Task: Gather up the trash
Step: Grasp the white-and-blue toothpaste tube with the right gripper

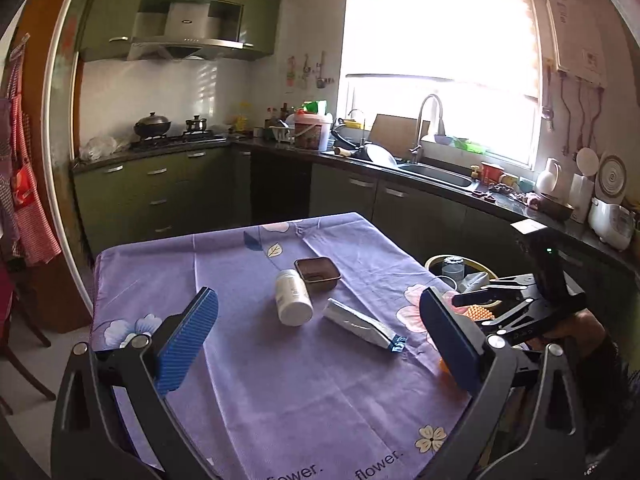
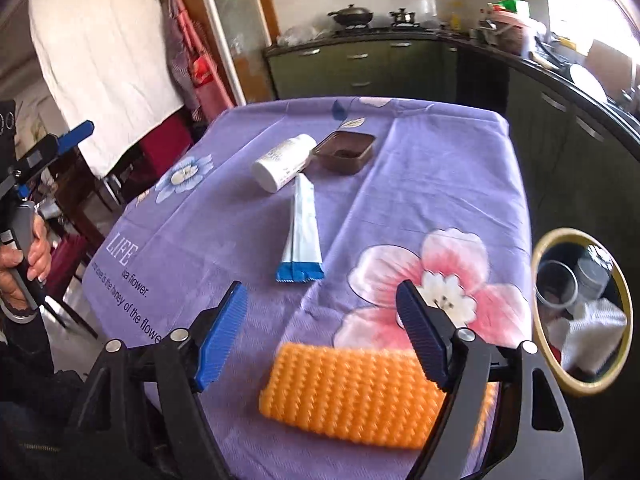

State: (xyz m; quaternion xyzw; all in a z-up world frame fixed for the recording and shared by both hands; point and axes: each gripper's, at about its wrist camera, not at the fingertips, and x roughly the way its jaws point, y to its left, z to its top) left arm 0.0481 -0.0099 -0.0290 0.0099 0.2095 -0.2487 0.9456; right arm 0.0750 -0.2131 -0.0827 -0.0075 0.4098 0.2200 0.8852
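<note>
Clearly both grippers, left [image 1: 318, 344] and right [image 2: 322, 334], are spread and empty, the right over the orange net [image 2: 352, 396] at the table [image 2: 440, 168] edge beside the bin [image 2: 622, 364], so a shallow pinch on that springy foam could flick it to the floor

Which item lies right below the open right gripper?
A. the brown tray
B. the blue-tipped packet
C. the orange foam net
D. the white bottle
C: the orange foam net lies on the purple cloth just beneath the open right gripper, untouched.
</note>
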